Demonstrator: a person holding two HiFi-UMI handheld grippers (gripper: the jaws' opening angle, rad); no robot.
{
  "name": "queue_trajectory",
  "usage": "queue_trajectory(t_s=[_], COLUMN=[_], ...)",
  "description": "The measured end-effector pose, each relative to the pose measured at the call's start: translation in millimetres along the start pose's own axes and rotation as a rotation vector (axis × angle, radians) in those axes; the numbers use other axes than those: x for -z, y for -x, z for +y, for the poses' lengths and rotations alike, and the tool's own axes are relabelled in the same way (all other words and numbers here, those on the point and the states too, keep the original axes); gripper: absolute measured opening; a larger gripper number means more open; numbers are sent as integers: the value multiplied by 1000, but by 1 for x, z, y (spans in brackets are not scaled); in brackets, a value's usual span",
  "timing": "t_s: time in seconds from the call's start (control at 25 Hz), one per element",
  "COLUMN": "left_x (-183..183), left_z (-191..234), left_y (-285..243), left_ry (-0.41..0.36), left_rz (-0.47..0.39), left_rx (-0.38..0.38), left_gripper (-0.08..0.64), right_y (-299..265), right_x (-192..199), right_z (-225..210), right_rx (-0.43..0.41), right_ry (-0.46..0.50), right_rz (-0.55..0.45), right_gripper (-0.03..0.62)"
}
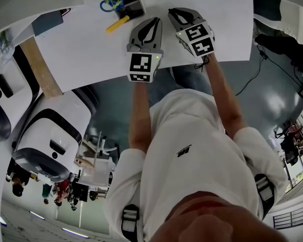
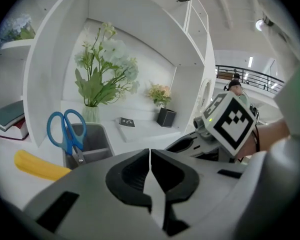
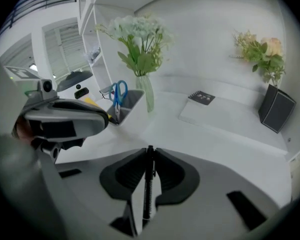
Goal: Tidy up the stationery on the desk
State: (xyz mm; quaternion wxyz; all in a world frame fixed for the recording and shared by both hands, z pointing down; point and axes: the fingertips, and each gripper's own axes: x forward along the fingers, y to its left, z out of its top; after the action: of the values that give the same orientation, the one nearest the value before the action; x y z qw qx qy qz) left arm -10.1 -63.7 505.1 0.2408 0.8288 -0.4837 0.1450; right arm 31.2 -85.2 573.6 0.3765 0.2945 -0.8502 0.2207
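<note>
Three stationery items counted, one stowed.
- Yellow marker (image 2: pixel 37 165): lies loose on the desk (image 1: pixel 91 49), just left of the grey holder (image 2: pixel 92 136). Unsorted.
- Blue scissors (image 2: pixel 66 140): upright in the holder. Done.
- Left claw (image 2: pixel 150 156): closed, empty.
- Right claw (image 3: pixel 150 151): clamped on a black pen (image 3: pixel 148 184), short of the holder. Likely stowed next.

Two grippers side by side over the table's (image 1: pixel 227 29) near edge, left gripper (image 2: pixel 150 153) left of right gripper (image 3: pixel 150 151), a pen (image 3: pixel 148 189) lying between the right one's fingers. Ahead and leftward stands a bin (image 2: pixel 92 141) with scissors (image 2: pixel 66 131) in it, marker (image 2: pixel 40 166) on the table just left of it, vase (image 2: pixel 91 115) close behind. Further right, a flat pad (image 3: pixel 225 115) carrying a small card (image 3: pixel 202 97), then a pot (image 2: pixel 166 117) at the back.
</note>
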Motion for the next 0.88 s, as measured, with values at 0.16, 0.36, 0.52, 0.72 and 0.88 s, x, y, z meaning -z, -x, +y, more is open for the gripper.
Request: queue_trajectory(t_s=[0.16, 0.36, 0.52, 0.72, 0.88], left_x=[-11, -27, -41, -56, -63], left_z=[11, 26, 38, 53, 63], left_y=[11, 28, 44, 62, 75], left_ry=[5, 7, 18, 23, 27], left_rz=[-24, -72, -106, -148, -174], left_rx=[-30, -72, -116, -163, -198], left_gripper=[0, 0, 0, 0, 0], right_y=[16, 29, 38, 44, 46], right_x=[-38, -77, -109, -146, -167], right_z=[14, 30, 40, 54, 65], right_rx=[-25, -53, -82, -112, -129], right_ry=[16, 40, 50, 68, 93], right_rz=[-100, -193, -278, -367, -396], right_gripper=[44, 44, 43, 41, 41])
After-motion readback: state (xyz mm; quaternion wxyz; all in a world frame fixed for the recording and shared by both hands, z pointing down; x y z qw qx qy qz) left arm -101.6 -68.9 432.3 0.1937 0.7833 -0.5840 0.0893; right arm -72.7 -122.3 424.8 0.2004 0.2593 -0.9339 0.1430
